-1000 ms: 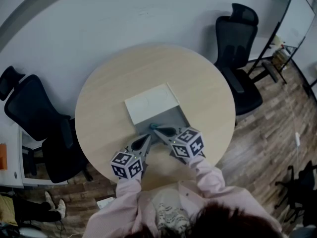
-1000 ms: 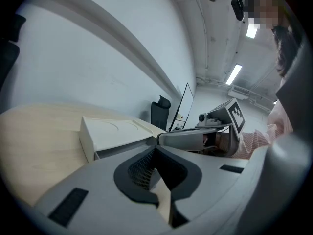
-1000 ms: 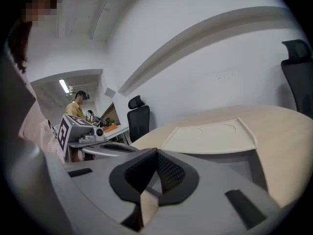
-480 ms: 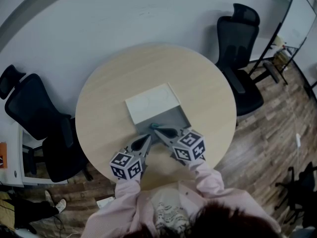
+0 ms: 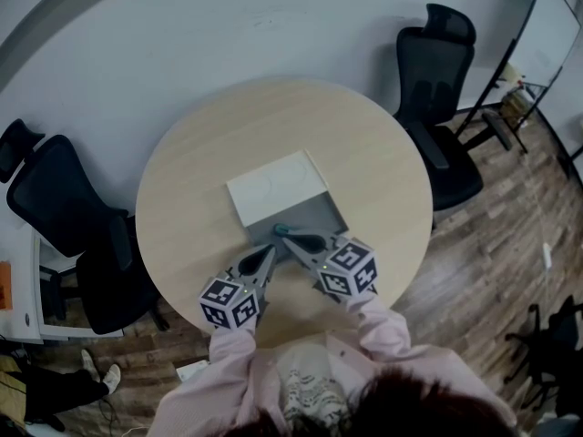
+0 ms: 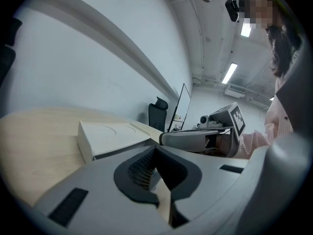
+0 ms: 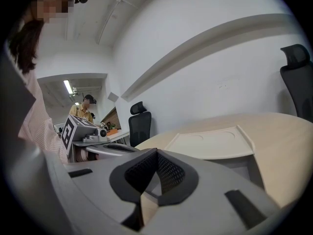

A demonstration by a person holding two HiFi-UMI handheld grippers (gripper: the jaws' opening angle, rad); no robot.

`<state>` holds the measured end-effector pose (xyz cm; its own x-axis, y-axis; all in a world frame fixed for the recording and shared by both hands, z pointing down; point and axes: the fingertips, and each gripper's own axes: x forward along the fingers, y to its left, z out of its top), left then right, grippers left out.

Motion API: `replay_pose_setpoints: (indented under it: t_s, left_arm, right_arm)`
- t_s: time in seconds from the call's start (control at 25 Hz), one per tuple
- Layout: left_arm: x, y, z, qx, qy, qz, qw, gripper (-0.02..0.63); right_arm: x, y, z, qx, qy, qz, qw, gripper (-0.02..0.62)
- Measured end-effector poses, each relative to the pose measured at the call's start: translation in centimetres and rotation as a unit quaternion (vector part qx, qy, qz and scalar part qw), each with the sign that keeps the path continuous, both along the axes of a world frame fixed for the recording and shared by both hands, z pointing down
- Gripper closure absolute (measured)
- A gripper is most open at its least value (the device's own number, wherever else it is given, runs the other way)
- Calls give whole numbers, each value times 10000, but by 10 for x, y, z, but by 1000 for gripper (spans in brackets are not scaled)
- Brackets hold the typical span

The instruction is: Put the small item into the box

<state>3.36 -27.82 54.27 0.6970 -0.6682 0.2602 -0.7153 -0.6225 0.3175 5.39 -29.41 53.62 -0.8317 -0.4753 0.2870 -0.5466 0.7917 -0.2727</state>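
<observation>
The box [image 5: 282, 194] lies on the table [image 5: 364, 144], toward its near edge.

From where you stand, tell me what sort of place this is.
Most likely an office meeting room: a round wooden table, black office chairs drawn up around it, and strip lights on the ceiling.

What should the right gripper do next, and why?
Probably open the right gripper a little. Its jaws are shut, with the small teal item at their tip, over the open grey part of the white rectangular box; if pinched, it should drop inside.
</observation>
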Motion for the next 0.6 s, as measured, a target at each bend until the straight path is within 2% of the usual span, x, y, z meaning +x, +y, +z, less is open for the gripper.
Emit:
replay_pose_setpoints:
  t_s: [0.6]
  left_arm:
    - [0, 2, -3, 26, -21, 36, 10000, 597]
  right_arm:
    - [-3, 5, 2, -14, 23, -77, 10000, 598]
